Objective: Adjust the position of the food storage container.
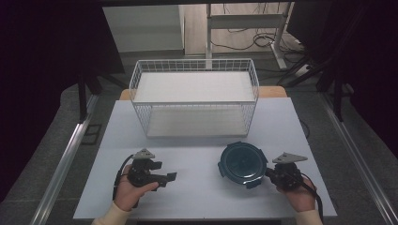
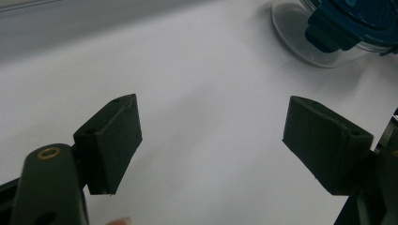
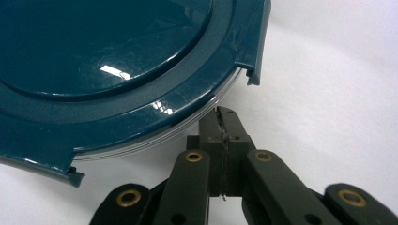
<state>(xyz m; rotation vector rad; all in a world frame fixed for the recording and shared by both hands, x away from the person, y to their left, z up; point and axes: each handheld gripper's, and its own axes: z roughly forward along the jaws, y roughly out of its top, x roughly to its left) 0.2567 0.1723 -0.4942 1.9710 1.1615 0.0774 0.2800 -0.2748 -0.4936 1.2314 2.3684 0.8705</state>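
A: Item one, largest: the worktop (image 1: 197, 187), white, flat. Landmark for all entries is the lidded container.

B: Noted. Next in size?

A: Wire basket (image 1: 195, 96), white, two tiers, standing on the worktop well beyond the lidded container, toward the far edge.

B: And the container itself?

A: Lidded container (image 1: 242, 163), round, clear body with a teal lid that has clip tabs around its rim. It sits on the worktop on the near right side, in front of the basket's right end.

B: The tools?

A: Left hand-held gripper (image 1: 170, 177), held in the person's left hand (image 1: 133, 190), well apart from the container, off to its left. Jaws spread wide, pointing toward the container, nothing between them; the left gripper view shows bare worktop in the gap and the container at the upper right corner.

B: The other?

A: Right hand-held gripper (image 1: 268, 173), held in the person's right hand (image 1: 296, 192), just beside the container at its near right rim. Jaws pressed together, pad against pad, in the right gripper view (image 3: 221, 123). Their tips sit just under the lid's edge; whether they touch the rim I cannot tell. Nothing is pinched between them.
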